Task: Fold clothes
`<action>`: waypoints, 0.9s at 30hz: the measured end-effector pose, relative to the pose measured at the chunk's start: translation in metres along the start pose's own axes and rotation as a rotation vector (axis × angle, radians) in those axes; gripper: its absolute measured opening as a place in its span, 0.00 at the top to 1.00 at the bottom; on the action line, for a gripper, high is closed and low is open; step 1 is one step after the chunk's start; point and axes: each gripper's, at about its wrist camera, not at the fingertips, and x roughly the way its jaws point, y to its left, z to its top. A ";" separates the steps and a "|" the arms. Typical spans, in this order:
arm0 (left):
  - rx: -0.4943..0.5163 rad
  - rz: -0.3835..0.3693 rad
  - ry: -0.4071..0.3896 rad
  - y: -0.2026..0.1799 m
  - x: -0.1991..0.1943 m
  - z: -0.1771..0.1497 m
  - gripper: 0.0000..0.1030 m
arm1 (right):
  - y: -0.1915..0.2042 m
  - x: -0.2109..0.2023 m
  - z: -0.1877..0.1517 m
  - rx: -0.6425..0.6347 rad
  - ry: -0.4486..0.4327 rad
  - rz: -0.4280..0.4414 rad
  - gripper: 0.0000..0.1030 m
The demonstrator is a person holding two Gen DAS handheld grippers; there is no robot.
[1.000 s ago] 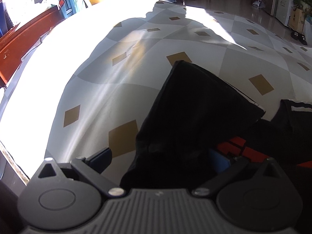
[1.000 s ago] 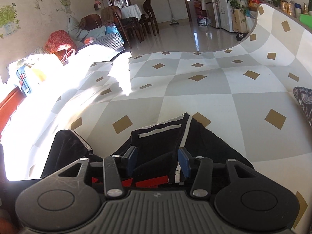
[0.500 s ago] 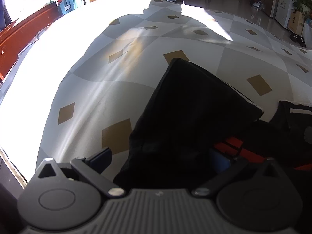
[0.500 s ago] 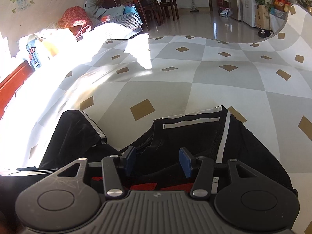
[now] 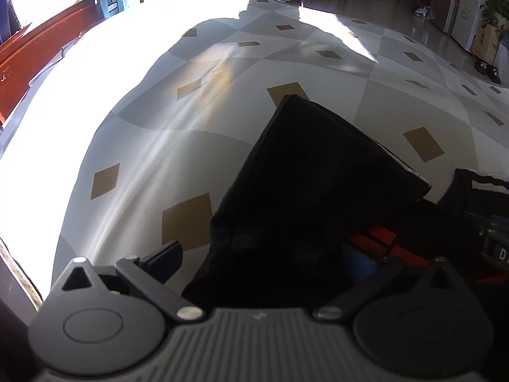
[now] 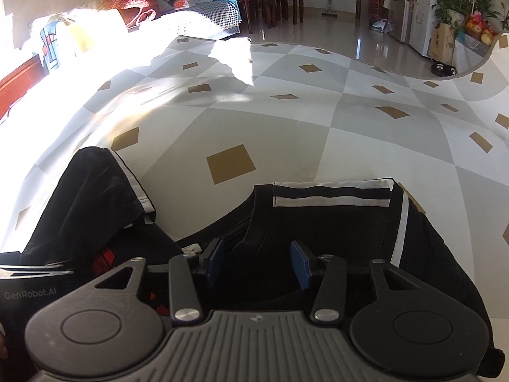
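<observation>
Right wrist view: you look down your right gripper (image 6: pixel 257 262) onto a black shirt (image 6: pixel 334 232) spread on the checked cloth (image 6: pixel 286 127).
Right fingers: your two blue pads (image 6: pixel 300 264) stand apart and are closing; a raised ridge of black fabric runs between them, and the pads do not yet press on it.
Shirt position: it lies at the near edge of the cloth, right under both grippers, with one white-striped sleeve (image 6: pixel 331 195) far of your right fingers and the other sleeve (image 5: pixel 318 172) reaching away to the far left.
Left gripper (image 5: pixel 261 261): your fingers are spread wide; the left pad (image 5: pixel 163 259) hangs over bare cloth, the right pad is half buried in dark fabric, so nothing is pinched.
Key relation: the fold of fabric sits directly ahead of and between your right fingers, so that hand looks the nearer to a grip.
Long axis: the striped hem (image 6: pixel 331 191) runs left to right across your right view, square to the fingers.
Judgement: you likely need to finish the right pinch before lifting the sleeve inward.
Risk: the dark layers make it hard to tell how many plies you catch.
</observation>
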 end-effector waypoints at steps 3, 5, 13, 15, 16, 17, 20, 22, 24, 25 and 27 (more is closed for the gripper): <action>-0.008 -0.004 0.001 0.000 0.001 0.001 0.00 | -0.001 0.003 0.002 -0.017 -0.013 -0.045 0.81; -0.007 -0.004 0.000 0.000 0.001 0.002 0.00 | -0.004 0.005 0.004 -0.021 -0.020 -0.063 0.90; -0.010 0.002 -0.004 0.001 0.003 0.004 0.00 | -0.031 0.014 0.015 0.058 -0.032 -0.151 0.94; -0.015 0.004 -0.006 0.001 0.004 0.005 0.00 | -0.040 0.016 0.019 0.094 -0.029 -0.165 0.95; -0.016 0.009 -0.007 0.002 0.005 0.006 0.00 | -0.045 0.017 0.021 0.106 -0.028 -0.172 0.95; -0.017 0.014 -0.008 0.002 0.005 0.006 0.00 | -0.048 0.018 0.022 0.113 -0.027 -0.180 0.95; -0.020 0.030 -0.012 0.003 0.007 0.008 0.00 | -0.058 0.020 0.027 0.131 -0.029 -0.202 0.94; -0.028 0.036 -0.012 0.004 0.008 0.009 0.00 | -0.063 0.021 0.029 0.144 -0.030 -0.214 0.94; -0.038 0.045 -0.011 0.005 0.010 0.010 0.00 | -0.067 0.022 0.030 0.163 -0.033 -0.217 0.94; -0.044 0.050 -0.011 0.006 0.011 0.011 0.00 | -0.068 0.022 0.030 0.173 -0.033 -0.217 0.94; -0.056 0.058 -0.009 0.008 0.012 0.013 0.00 | -0.069 0.022 0.031 0.183 -0.030 -0.215 0.94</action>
